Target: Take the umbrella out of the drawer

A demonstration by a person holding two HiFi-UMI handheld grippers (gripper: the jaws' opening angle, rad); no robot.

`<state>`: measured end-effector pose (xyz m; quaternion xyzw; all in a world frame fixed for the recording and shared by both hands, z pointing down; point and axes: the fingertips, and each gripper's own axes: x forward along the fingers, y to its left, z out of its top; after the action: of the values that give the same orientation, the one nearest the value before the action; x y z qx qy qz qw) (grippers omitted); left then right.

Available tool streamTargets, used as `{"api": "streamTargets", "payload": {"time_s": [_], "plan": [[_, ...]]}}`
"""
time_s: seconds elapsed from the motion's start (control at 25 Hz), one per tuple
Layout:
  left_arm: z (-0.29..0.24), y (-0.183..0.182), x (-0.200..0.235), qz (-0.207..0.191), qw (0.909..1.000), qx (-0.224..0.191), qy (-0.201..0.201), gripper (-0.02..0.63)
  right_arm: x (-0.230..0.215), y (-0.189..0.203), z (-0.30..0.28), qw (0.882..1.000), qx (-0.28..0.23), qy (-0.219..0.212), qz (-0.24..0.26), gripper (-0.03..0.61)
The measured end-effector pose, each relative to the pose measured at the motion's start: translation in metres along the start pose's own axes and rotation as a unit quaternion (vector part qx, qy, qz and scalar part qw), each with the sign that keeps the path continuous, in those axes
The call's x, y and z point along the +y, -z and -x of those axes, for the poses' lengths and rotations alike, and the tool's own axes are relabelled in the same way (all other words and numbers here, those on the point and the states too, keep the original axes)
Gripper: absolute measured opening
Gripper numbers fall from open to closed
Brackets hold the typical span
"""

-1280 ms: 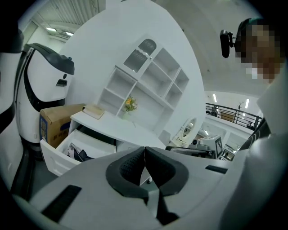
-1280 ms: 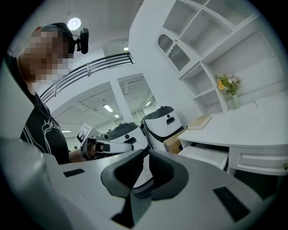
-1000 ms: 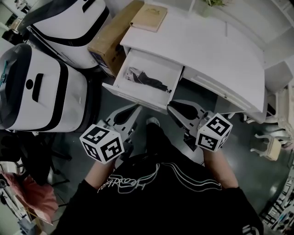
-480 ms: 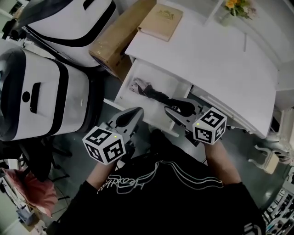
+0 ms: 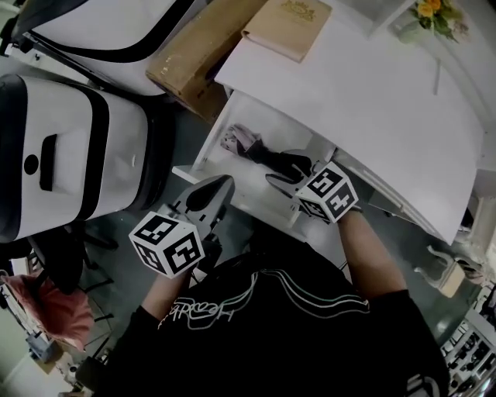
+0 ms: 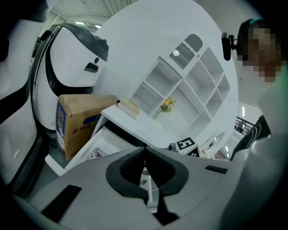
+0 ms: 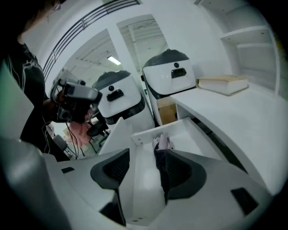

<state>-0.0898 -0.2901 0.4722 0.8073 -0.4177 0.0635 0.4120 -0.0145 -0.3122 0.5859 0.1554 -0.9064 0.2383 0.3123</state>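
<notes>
Both grippers have come forward and down toward the open drawer since a second ago, the right one from in front of it to inside it, and its jaws have just been opening. A dark folded umbrella with a pale pink patterned end (image 5: 266, 157) lies across the white open drawer (image 5: 249, 184), pink end toward the drawer's left wall. The right gripper (image 5: 280, 169) is inside the drawer at the umbrella's dark end, its jaws wide apart. In the right gripper view the umbrella (image 7: 161, 143) runs between them close along the right jaw, with bare drawer floor between it and the left jaw. The left gripper (image 5: 223, 184) hangs just before the drawer's front edge. In the left gripper view its jaws are together with nothing between them (image 6: 145, 150). Above the drawer is the white desk top (image 5: 364, 101), bearing a tan hardcover book (image 5: 292, 27) and yellow flowers (image 5: 434, 17). Beside the desk stand a brown cardboard box (image 5: 198, 50) and a white machine with a black band (image 5: 77, 147).
</notes>
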Motion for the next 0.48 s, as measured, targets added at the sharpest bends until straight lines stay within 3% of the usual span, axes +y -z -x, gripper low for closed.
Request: {"api": "streamTargets", "payload": {"time_s": [0.24, 0.48], "plan": [[0.001, -0.01, 0.026, 0.002, 0.9999, -0.004, -0.013, 0.021, -0.028, 0.034, -0.055, 0.996, 0.084, 0.008, 0.037, 0.235], [0.001, -0.012, 0.039, 0.014, 0.9997, -0.004, -0.018, 0.021, -0.049, 0.077, -0.097, 0.975, 0.184, 0.036, 0.119, 0.236]]}}
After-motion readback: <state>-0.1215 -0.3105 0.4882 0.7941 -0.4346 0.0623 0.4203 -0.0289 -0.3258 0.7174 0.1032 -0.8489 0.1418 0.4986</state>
